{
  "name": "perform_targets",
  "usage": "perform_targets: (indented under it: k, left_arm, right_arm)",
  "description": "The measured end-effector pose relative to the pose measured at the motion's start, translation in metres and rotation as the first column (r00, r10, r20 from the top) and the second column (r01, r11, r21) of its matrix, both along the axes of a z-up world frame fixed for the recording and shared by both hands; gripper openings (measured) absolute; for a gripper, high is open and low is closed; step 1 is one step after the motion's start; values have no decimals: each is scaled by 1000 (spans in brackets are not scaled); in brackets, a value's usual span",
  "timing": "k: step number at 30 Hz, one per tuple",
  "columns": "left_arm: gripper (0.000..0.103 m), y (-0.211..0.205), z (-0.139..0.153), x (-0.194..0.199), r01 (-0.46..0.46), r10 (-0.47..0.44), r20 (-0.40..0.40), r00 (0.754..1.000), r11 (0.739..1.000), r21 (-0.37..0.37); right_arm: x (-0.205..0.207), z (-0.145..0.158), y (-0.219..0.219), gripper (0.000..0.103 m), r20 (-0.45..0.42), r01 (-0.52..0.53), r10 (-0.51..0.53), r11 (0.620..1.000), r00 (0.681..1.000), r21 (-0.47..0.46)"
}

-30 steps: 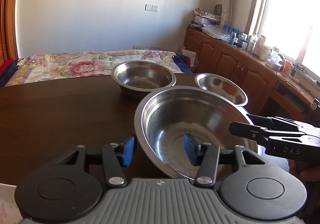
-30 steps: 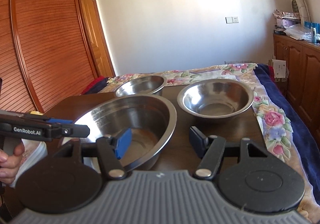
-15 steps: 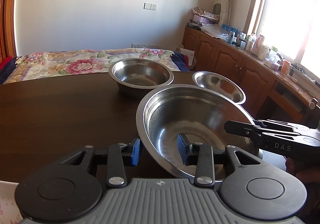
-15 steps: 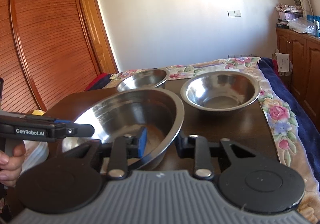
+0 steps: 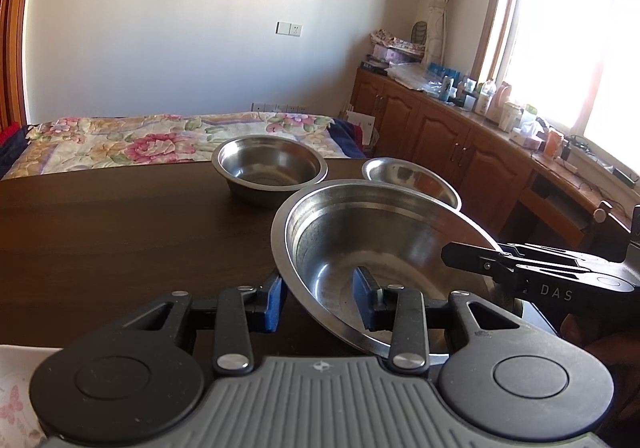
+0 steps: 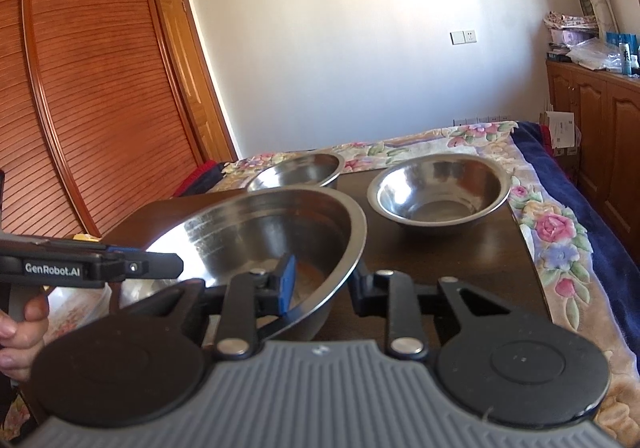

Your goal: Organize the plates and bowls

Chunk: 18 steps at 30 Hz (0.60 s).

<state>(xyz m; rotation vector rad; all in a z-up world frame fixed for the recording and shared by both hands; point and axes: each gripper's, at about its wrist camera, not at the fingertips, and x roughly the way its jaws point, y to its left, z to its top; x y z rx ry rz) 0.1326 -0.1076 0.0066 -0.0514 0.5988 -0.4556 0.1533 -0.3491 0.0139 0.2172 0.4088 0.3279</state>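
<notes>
Gripping the large round stainless-steel bowl (image 5: 380,248) from two sides: left gripper (image 5: 320,302) closed on the rim at 7 o'clock, right gripper (image 6: 324,286) closed on the rim at about 4 o'clock, one blue pad inside the wall and one outside. Seems tilted over the dark wooden table (image 5: 120,248), though contact underneath is hidden.

Beyond it, at 12 o'clock, sits a deep straight-sided steel bowl (image 5: 268,167); at 1 o'clock, a shallower rounded steel bowl (image 5: 412,179).

Likely risks: slipping on thin, slick metal if either pinch loosens; twisting free if the two hands move unevenly; clanging into the 1 o'clock bowl, which sits just beside.
</notes>
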Motion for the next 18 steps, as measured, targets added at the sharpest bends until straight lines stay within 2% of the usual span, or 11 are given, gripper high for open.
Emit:
perform_targets:
  k: [18]
  left_arm:
    - [39,21,4,-47,23,-22,37,999,999,-25]
  right_arm:
    - [-40,2,18,30,6,24,-24,1000,1000,0]
